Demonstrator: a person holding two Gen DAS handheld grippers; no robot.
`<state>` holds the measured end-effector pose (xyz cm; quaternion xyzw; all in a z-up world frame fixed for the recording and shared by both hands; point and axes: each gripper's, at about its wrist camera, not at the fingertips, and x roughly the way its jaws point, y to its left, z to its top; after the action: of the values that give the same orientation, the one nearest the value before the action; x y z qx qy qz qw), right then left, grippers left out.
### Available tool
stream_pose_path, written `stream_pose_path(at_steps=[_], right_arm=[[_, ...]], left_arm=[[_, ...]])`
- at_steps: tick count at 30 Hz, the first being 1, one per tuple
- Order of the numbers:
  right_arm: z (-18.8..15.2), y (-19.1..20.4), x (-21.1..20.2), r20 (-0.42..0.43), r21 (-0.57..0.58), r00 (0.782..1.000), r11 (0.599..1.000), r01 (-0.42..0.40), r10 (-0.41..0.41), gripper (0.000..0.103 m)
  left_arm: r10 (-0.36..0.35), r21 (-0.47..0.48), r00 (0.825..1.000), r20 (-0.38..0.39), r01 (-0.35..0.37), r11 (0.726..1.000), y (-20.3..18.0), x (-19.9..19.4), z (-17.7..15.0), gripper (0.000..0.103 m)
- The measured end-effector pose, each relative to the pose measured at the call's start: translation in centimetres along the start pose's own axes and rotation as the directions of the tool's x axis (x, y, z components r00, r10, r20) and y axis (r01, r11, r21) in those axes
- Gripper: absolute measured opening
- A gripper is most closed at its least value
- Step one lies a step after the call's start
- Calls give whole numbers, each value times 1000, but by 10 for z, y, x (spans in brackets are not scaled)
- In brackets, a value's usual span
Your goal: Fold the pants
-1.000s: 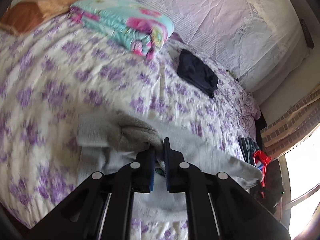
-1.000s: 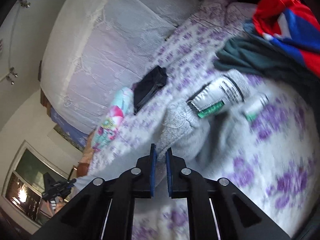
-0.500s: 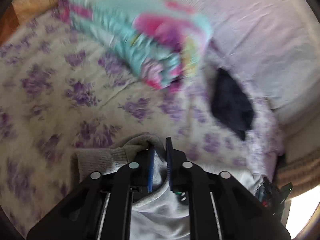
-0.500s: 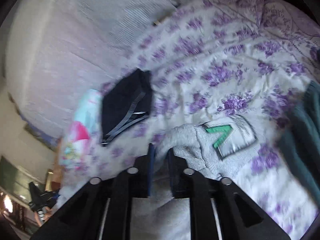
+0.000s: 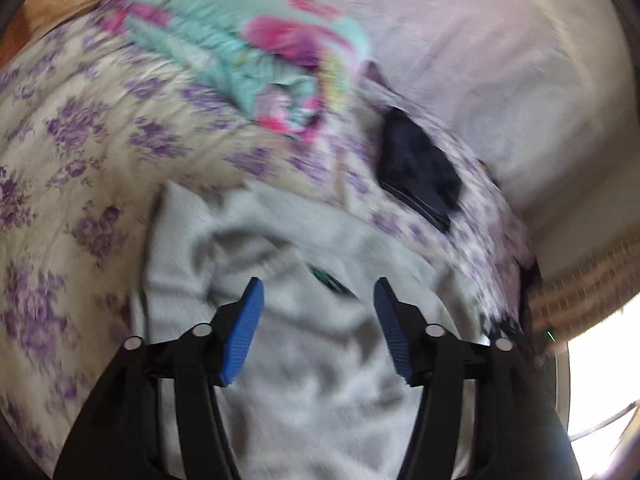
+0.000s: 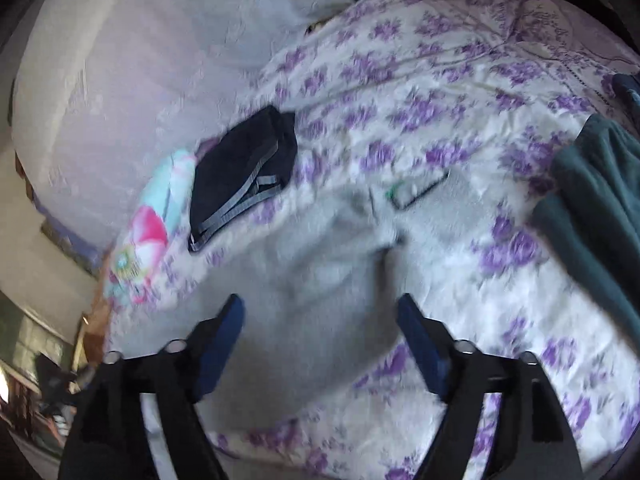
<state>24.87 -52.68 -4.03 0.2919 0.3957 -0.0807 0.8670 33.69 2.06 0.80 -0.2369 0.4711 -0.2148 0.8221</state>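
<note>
Between your left gripper (image 5: 318,320) and right gripper (image 6: 320,336), both spread wide and holding nothing, the grey pants (image 5: 320,360) lie loose on the bedspread (image 6: 420,92). You seem partway: one rough fold looks laid, rumpled, wanting smoothing and more folds. They're soft, fleecy knit with a green-marked patch (image 6: 416,192). Farther off sit a dark folded garment (image 6: 244,172), slick-looking, and a puffy floral quilt (image 5: 248,48).

Your left gripper (image 5: 319,292) has black, angular arms with round silver screw heads at the joints, and its fingers (image 5: 243,332) carry bright blue ribbed pads. Your right gripper (image 6: 320,312) looks the same, only its blue pads (image 6: 422,350) appear darker, in shadow.
</note>
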Motion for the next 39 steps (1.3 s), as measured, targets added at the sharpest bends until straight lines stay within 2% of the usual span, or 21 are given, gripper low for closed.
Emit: stream_pose_path(at_steps=[1,2,4,6,9,11,14,17,19,20,22,24,26,28,32,33,35,37,39], right_arm=[[-3,-3,10,-25,-23,996,996,88,-89,90],[-8,-9,11,-6,-10,989,989,150,-150,89],[-17,-13,-7,71,36,990,992,122,-124,88],[-27,-12,-33,139,52,988,996,68,-75,88],[-47,-14,-66,240,48,970,999,12,-24,98],[-59,-22,-77,284,49,959,999,1,-15,100],[-64,-39,-76,272,101,962,995,-3,-25,100],[-60,-51,-76,259,146,965,987,-66,26,100],[-60,-50,-86,285,140,958,987,-75,32,100],[-63,-50,-95,304,132,952,988,-78,35,100],[-78,-55,-110,331,135,942,986,-100,50,100],[-96,-67,-122,359,152,932,982,-116,54,100],[-112,-79,-129,334,190,942,977,-95,27,100],[-126,-86,-141,336,203,941,972,-116,42,100],[-150,-94,-183,353,213,935,974,-78,-2,100],[-155,-101,-190,323,229,946,971,-65,-13,100],[-167,-112,-186,240,278,971,958,-73,4,100],[-175,-111,-178,210,265,977,960,-93,37,100],[-172,-102,-172,216,210,976,977,-50,4,100]], left_arm=[[-2,14,1000,-6,2,1000,-5,-3,-6,70],[12,33,1000,-16,-11,999,-12,-6,-14,71],[50,79,998,-37,-47,996,-22,-5,-30,71],[133,129,989,-63,-124,984,-26,0,-48,71],[212,159,974,-74,-198,967,-14,0,-74,71],[207,151,975,-74,-195,969,-1,-6,-89,71],[164,150,985,-48,-155,976,12,-31,-116,70],[239,123,971,14,-239,963,22,-53,-130,72],[209,132,977,39,-213,968,25,-67,-138,73],[194,139,980,38,-198,970,24,-69,-140,74],[209,105,978,26,-211,972,31,-69,-150,84],[194,38,981,-15,-193,980,47,-61,-159,84],[167,1,985,-35,-167,986,58,-54,-168,84],[161,17,987,-10,-161,987,59,-56,-171,84],[150,-13,989,-2,-150,989,64,-54,-166,89],[150,-20,989,-3,-150,988,65,-52,-164,90],[139,-38,990,4,-139,990,68,-48,-162,94],[141,-33,990,19,-140,990,65,-45,-162,98],[169,-9,985,34,-168,986,60,-42,-165,98]])
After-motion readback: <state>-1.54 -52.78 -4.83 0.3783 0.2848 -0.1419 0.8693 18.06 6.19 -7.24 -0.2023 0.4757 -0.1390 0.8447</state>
